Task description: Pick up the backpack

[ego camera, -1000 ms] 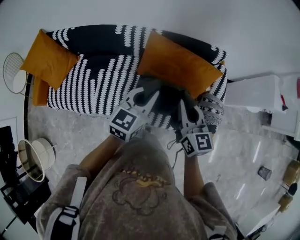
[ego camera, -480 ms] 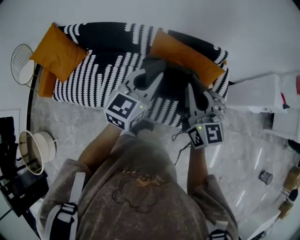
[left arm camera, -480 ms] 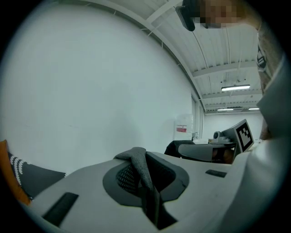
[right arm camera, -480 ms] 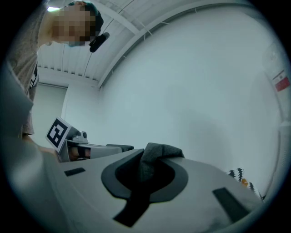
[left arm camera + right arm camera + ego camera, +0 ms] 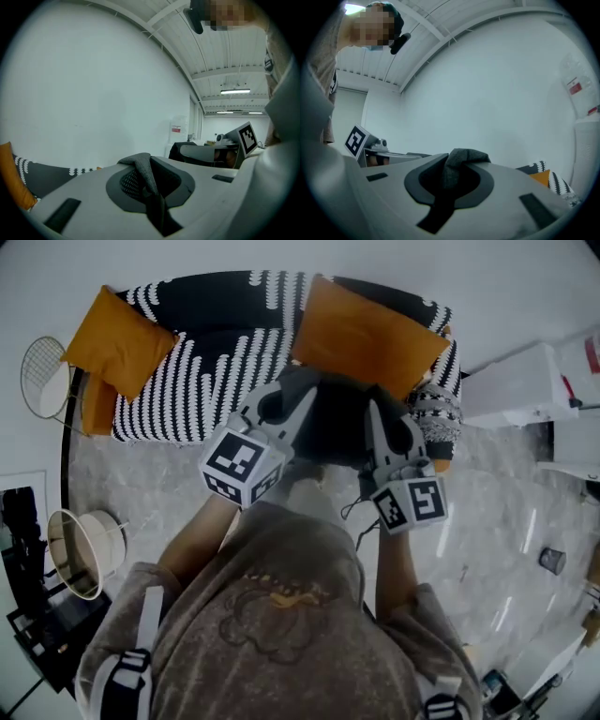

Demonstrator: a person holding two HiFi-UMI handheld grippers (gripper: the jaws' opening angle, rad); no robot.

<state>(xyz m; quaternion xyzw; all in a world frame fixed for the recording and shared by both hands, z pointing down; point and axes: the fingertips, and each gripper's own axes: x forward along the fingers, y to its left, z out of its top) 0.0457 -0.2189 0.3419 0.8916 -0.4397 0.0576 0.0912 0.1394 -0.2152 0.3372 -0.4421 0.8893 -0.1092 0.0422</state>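
Backpack (image 5: 333, 427) hangs between your two grippers, in front of the striped sofa (image 5: 211, 343), just below the orange cushion (image 5: 366, 329). Your left gripper (image 5: 298, 395) is clamped tight on its gray strap (image 5: 143, 173); your right gripper (image 5: 378, 416) pinches gray fabric (image 5: 461, 161) too.

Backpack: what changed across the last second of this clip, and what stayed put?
The backpack has risen in front of the sofa, toward the camera, carried by the left claw and right claw lifting together. Each claw stays shut on a fold of the backpack's grey fabric, and nothing was let go. The sofa and its orange cushions kept their places.
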